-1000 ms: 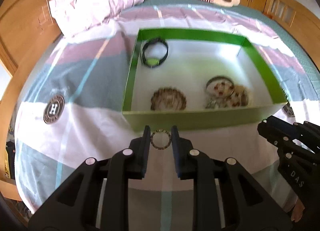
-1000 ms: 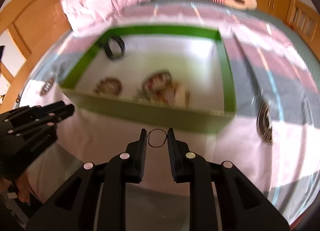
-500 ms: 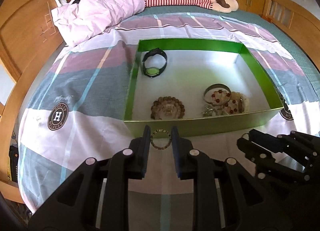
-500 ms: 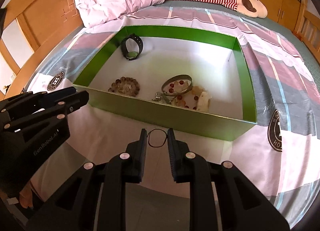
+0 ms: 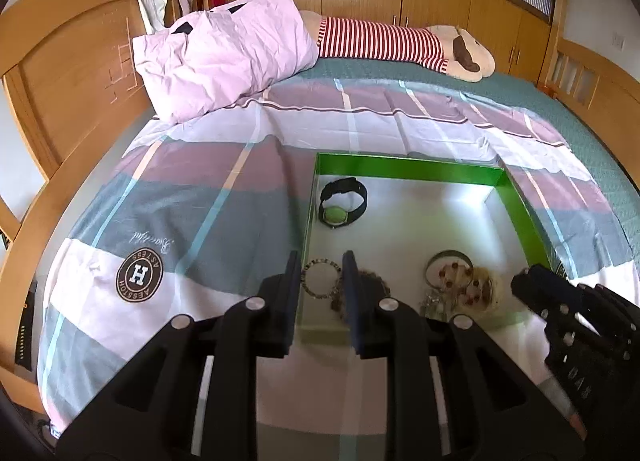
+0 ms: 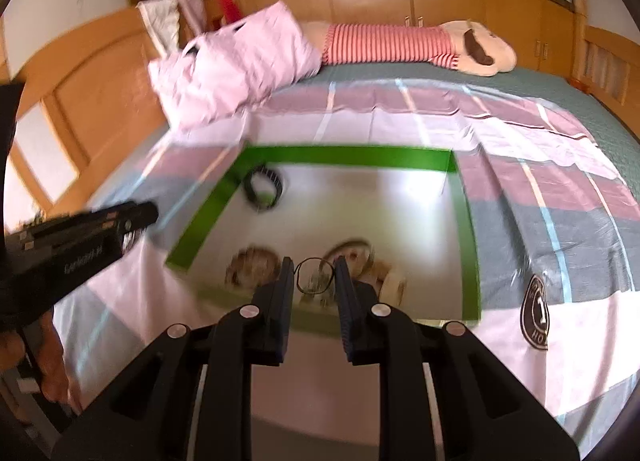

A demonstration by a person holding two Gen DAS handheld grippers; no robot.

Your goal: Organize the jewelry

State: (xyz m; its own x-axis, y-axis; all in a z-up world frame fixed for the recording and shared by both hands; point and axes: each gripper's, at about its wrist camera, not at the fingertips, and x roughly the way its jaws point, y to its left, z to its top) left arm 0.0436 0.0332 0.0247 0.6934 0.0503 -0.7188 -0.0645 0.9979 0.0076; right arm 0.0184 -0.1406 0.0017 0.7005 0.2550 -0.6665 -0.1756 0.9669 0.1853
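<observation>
Alt text, L to R, both wrist views over a bed w/ a striped sheet [image 5: 224, 165].

Far L: wooden headboard [image 5: 68, 73], pink pillow [image 5: 224, 57], round logo on the sheet.

My left claw [image 5: 322, 281] stood narrow, jaws clamped on a small bead ring [image 5: 320, 278] held upright between the tips. It hung above the near L corner of the green box [image 5: 404, 171], roughly over the near wall.

Inside the box, L to R: black watch [image 5: 343, 203] in the far L corner, a brown bead bracelet [image 5: 374, 281] partly hidden behind my right-hand finger, then a bangle [image 5: 448, 263] and a heap of pale pieces near the R wall.

My right claw [image 6: 313, 280] was also narrow, pinching a thin dark wire loop [image 6: 314, 275] above the near wall, nearer the box's middle. That view was blurred, so how firmly it sat I couldn't tell.

To do this step well, I judged: carry both pieces clear past the wall, lower close to the floor before letting go, aim for bare white floor away from the heap, so nothing tangles. Keep the two claws apart; they were near each other.
</observation>
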